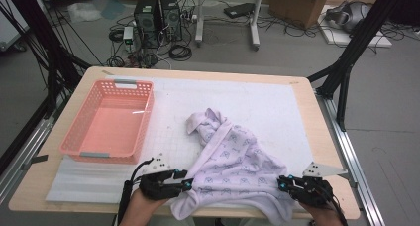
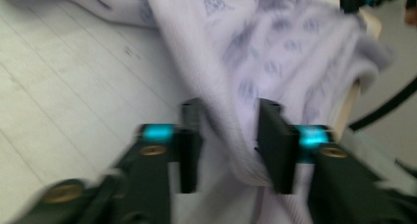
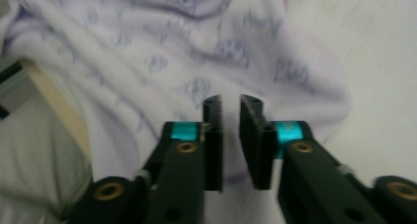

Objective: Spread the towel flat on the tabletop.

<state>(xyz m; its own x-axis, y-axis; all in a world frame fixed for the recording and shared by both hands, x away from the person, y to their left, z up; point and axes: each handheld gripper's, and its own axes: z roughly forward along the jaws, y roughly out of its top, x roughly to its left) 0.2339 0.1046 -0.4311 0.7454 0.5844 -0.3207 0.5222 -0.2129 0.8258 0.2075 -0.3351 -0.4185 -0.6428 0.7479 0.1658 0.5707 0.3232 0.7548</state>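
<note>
Garment (image 1: 233, 169): white, small bluish print, lying crumpled at the near edge of the table (image 1: 317, 122), its near hem hanging over that edge between the two grippers. A bunched part of it reaches toward the middle of the white mat (image 1: 257, 99).

Left gripper (image 1: 187, 182): at the garment's near-left corner. Left gripper view, blurred: jaws stand apart, with a fold of cloth (image 2: 231, 130) running down between them; cloth lies against the right-hand pad, clear gap at the other. Reads as released, not pinching.

Right gripper (image 1: 283, 182): at the garment's near-right corner, beside the table edge. Right gripper view: jaws close together with a narrow slit between them; the fabric (image 3: 162, 62) lies beyond and beneath the tips, none seen inside the slit. Nearly closed, gripping nothing that I can make out.

Pink basket (image 1: 79, 137): far left on the table, well apart from the garment, inside bare.

Beyond the table: floor with cables and two black computer towers (image 1: 157, 18).
</note>
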